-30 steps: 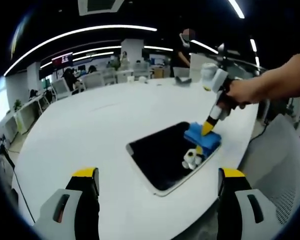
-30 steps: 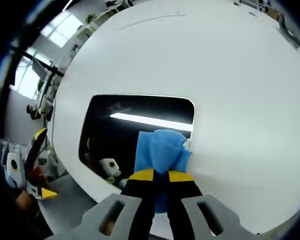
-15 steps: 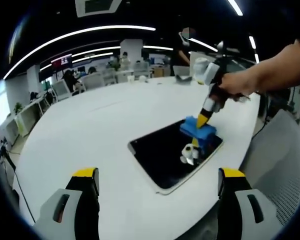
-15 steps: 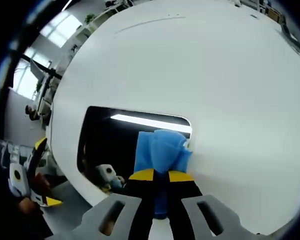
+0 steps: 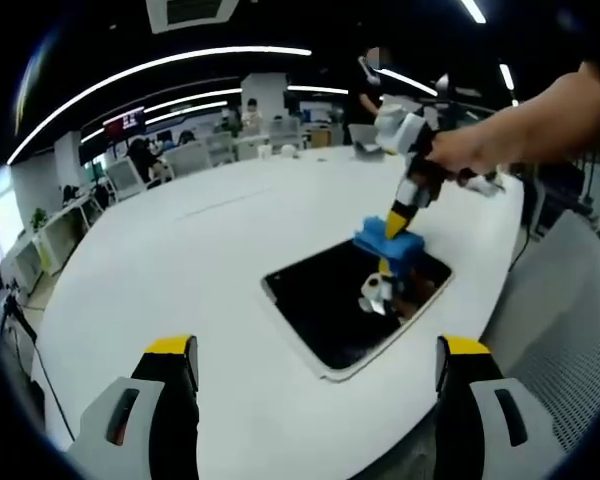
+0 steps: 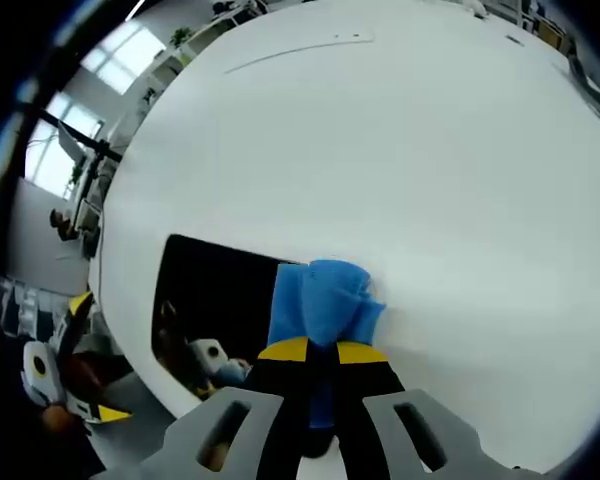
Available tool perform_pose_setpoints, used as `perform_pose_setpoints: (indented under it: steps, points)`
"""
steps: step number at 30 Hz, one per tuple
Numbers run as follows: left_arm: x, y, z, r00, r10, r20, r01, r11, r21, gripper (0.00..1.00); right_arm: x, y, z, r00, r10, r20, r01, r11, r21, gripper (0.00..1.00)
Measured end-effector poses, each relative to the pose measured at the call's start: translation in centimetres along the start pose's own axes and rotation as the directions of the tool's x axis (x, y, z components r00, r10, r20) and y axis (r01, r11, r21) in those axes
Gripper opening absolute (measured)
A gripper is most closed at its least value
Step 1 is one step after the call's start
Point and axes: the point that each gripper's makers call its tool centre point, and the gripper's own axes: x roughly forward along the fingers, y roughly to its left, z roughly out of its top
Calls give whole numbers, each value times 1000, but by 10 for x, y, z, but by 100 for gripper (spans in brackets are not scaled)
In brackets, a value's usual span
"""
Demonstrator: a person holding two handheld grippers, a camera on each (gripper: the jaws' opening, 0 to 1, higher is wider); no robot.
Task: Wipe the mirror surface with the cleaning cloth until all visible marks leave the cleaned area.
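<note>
A dark rectangular mirror lies flat on the white round table. My right gripper is shut on a folded blue cloth and presses it onto the mirror's far edge. In the right gripper view the same blue cloth sticks out from the shut right gripper, lying over the mirror at its right edge. My left gripper hovers open near the table's front edge, well short of the mirror, with nothing between its yellow-tipped fingers.
A person's arm reaches in from the right, holding the right gripper. Office desks and chairs stand behind the table. A grey mesh chair sits close at the right. The left gripper appears at the left of the right gripper view.
The right gripper has slid the blue cloth across the mirror toward its far edge. The left gripper has stayed open in about the same place.
</note>
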Motion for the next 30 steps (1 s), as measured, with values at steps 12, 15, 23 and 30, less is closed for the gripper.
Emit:
perform_pose_setpoints:
  steps: [12, 15, 23, 30]
  points:
    - [0, 2, -3, 1000, 8, -12, -8, 1000, 15, 99, 0, -1, 15, 1000, -11, -2, 11, 1000, -23, 2]
    - [0, 4, -3, 1000, 13, -6, -13, 1000, 15, 99, 1, -2, 19, 1000, -19, 10, 19, 1000, -20, 2]
    - [-1, 6, -4, 1000, 21, -8, -20, 1000, 14, 99, 3, -4, 26, 1000, -28, 2, 28, 999, -36, 2]
    - [0, 8, -6, 1000, 20, -12, -20, 1000, 22, 99, 3, -4, 32, 999, -47, 21, 48, 997, -67, 2]
